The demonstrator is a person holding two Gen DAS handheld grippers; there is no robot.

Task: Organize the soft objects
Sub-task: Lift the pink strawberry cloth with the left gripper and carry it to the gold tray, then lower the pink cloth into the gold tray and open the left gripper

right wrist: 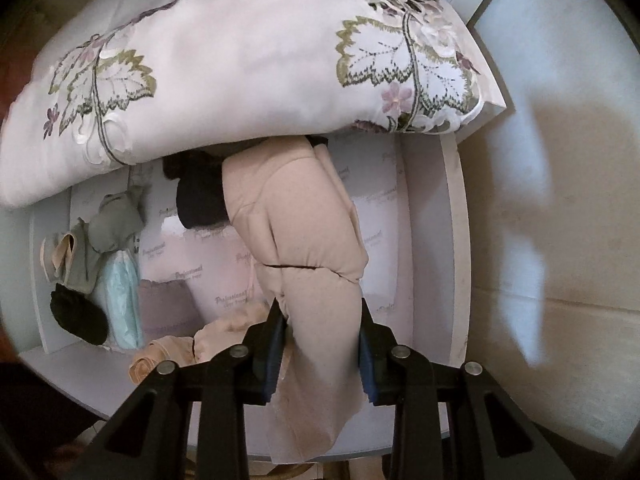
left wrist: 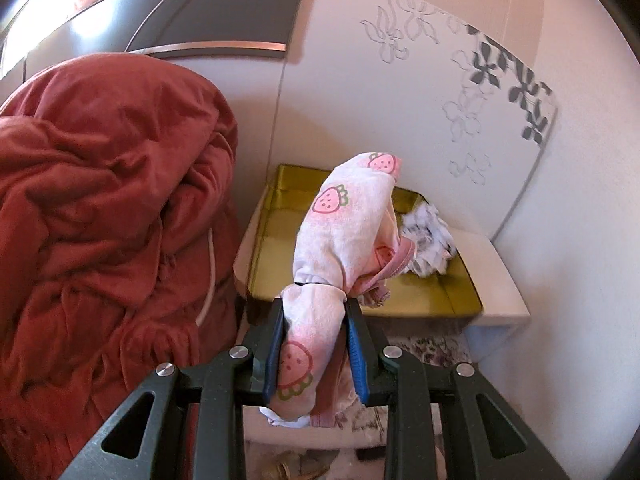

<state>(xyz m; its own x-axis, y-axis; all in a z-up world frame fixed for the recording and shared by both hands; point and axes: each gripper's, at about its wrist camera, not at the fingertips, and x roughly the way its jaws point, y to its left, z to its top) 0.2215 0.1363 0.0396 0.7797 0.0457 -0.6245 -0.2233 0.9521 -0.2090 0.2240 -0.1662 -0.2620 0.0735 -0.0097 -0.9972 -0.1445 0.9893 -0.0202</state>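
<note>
Cloth fills both of my grips. My left gripper (left wrist: 316,312) has its blue pads pressed on a pink-and-white strawberry-print garment (left wrist: 340,220), which bunches between the jaws, bulges out past the fingertips and droops below them too. It hangs in front of a yellow-green box (left wrist: 276,216), open at the top, that sits on a pale shelf (left wrist: 504,300) against a wall with grey flower outlines. Inside the box, at its right side, lies a crumpled black-and-white patterned cloth (left wrist: 430,240), just beside the garment's pink edge as I see it; whether they touch I cannot tell. To the left of the box stands a tall heap of rust-red bedding (left wrist: 112,208) with a white cord running down its side. My right gripper (right wrist: 322,320) points down and is closed narrowly on a beige padded garment (right wrist: 304,232), which stretches away from the fingertips and trails back under the jaws. Below it is a white drawer (right wrist: 452,240) lined with printed paper, holding small items along its left side: a grey-green piece (right wrist: 116,220), a light blue packet (right wrist: 120,304), a dark bundle (right wrist: 76,316), and beige pieces (right wrist: 168,356) near my left finger. A floral pillow (right wrist: 240,68) overhangs the far end of the drawer.
</note>
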